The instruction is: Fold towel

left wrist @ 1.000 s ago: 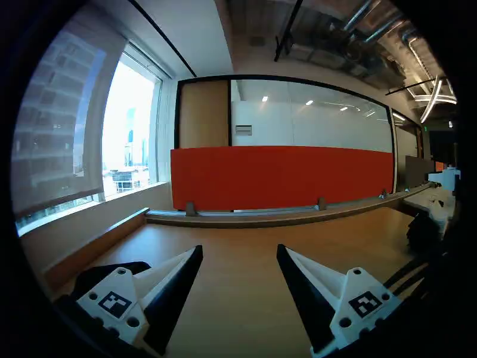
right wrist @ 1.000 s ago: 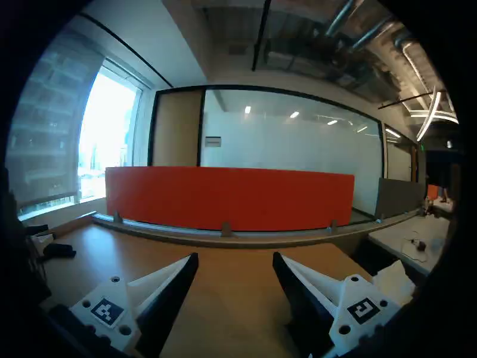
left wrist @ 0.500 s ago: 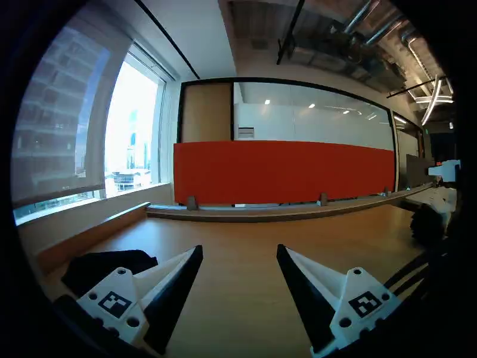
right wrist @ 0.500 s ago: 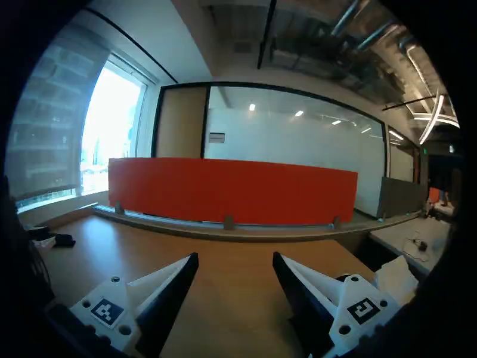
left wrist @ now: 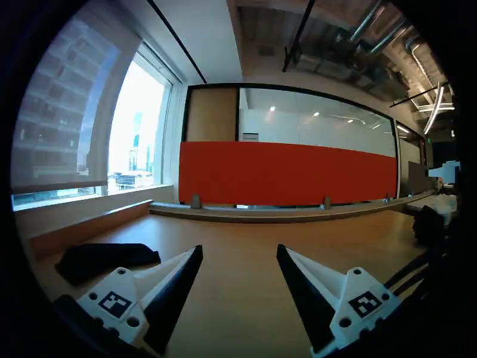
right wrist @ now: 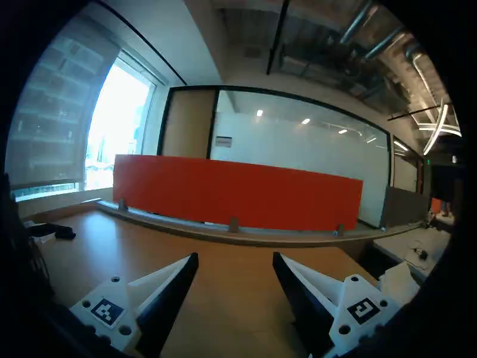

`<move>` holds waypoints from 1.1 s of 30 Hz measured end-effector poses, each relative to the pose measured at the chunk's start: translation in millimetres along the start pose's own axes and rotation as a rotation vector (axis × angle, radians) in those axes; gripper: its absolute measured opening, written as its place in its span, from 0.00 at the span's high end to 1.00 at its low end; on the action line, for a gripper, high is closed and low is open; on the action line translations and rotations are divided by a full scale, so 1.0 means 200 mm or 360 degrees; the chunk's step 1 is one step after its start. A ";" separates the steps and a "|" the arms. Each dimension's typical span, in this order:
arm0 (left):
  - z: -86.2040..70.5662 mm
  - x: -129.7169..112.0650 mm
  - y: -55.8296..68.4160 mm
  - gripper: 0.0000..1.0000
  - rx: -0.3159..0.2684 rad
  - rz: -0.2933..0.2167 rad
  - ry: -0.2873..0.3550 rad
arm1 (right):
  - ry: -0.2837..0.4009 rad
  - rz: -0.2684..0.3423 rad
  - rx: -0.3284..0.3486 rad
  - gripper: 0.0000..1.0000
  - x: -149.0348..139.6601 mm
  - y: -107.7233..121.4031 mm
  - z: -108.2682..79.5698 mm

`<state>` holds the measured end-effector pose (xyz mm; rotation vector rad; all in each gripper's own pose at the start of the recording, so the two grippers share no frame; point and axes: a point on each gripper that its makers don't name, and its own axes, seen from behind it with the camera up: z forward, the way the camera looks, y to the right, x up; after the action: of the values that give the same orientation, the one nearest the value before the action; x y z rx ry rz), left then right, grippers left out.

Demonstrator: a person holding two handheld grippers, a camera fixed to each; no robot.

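Left gripper view: the left gripper (left wrist: pixel 238 249) has its fingers spread wide, nothing between them, above the light brown wooden desk (left wrist: pixel 250 230). A flat black cloth (left wrist: pixel 107 259), probably the towel, lies on the desk just left of the left finger. Right gripper view: the right gripper (right wrist: pixel 235 256) is spread too, holding nothing, facing the long orange divider panel (right wrist: pixel 238 194).

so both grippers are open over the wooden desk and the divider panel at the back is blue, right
Not quite. The divider panel is orange-red, not blue, as the left gripper view shows. The rest holds: the left gripper and the right gripper are both open over the wooden desk.
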<state>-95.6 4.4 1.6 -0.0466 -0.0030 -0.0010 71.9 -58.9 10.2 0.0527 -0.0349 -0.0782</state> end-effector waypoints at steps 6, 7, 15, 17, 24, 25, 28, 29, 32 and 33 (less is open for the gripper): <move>0.01 -0.05 -0.01 0.08 0.0004 -0.0025 -0.0001 | 0.0008 0.0007 0.0011 0.03 -0.03 -0.02 0.00; 0.01 -0.05 -0.01 0.08 0.0003 -0.0025 -0.0001 | 0.0010 0.0007 0.0010 0.03 -0.03 -0.01 0.00; 0.02 -0.07 0.01 0.08 0.0001 0.0016 -0.0001 | 0.0011 0.0007 -0.0001 0.03 -0.05 0.02 -0.01; 0.02 -0.07 0.01 0.08 -0.0006 0.0030 -0.0004 | 0.0011 0.0008 -0.0003 0.04 -0.06 0.03 -0.01; 0.03 -0.07 0.02 0.08 -0.0010 0.0056 0.0003 | 0.0010 0.0012 -0.0015 0.04 -0.06 0.07 -0.01; 0.03 -0.07 0.02 0.08 -0.0010 0.0057 0.0006 | 0.0012 0.0013 -0.0017 0.04 -0.06 0.07 -0.01; 0.02 -0.06 0.02 0.08 -0.0013 0.0062 0.0010 | 0.0015 0.0014 -0.0023 0.03 -0.07 0.09 0.00; 0.02 -0.06 0.03 0.08 -0.0015 0.0064 0.0011 | 0.0015 0.0014 -0.0024 0.03 -0.07 0.09 0.00; 0.02 -0.06 0.03 0.08 -0.0016 0.0065 0.0011 | 0.0023 0.0014 -0.0029 0.04 -0.07 0.10 0.00; 0.02 -0.06 0.03 0.08 -0.0016 0.0065 0.0011 | 0.0028 0.0014 -0.0031 0.04 -0.07 0.11 0.00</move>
<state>-108.5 10.4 6.0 -0.0567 0.0048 0.0397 59.6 -36.4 11.7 0.0335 -0.0167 -0.0692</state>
